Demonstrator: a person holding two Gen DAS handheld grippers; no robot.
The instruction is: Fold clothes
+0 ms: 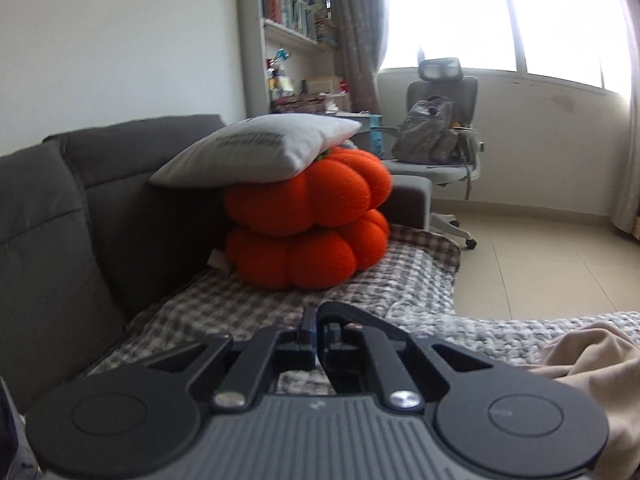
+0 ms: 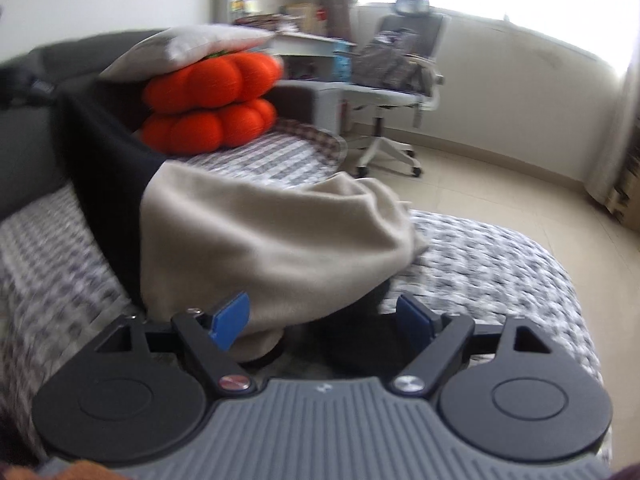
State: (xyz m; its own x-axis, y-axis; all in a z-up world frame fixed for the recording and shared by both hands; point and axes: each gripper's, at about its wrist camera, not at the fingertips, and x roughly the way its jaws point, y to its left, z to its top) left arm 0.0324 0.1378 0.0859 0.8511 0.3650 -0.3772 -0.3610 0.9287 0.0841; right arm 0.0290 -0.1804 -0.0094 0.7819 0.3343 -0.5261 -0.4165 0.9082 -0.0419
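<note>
A garment, beige [image 2: 256,236] with a black part [image 2: 108,176], lies on the checked blanket [image 2: 480,256] over the sofa seat. My right gripper [image 2: 324,320] is open low over its near edge. The cloth bunches between the blue pads [image 2: 232,318] without being pinched. The black part rises tautly toward the upper left, where a dark blurred shape [image 2: 28,84] shows. My left gripper [image 1: 316,332] is shut and raised over the blanket [image 1: 248,300]. No cloth shows at its tips in the left wrist view, though beige fabric [image 1: 592,364] hangs at its right.
Two orange pumpkin cushions [image 1: 308,220] under a grey pillow [image 1: 256,152] sit at the sofa's far end. The dark grey sofa back [image 1: 60,220] runs along the left. An office chair [image 1: 440,132] holding a bag stands on the tiled floor [image 1: 560,264] by the window.
</note>
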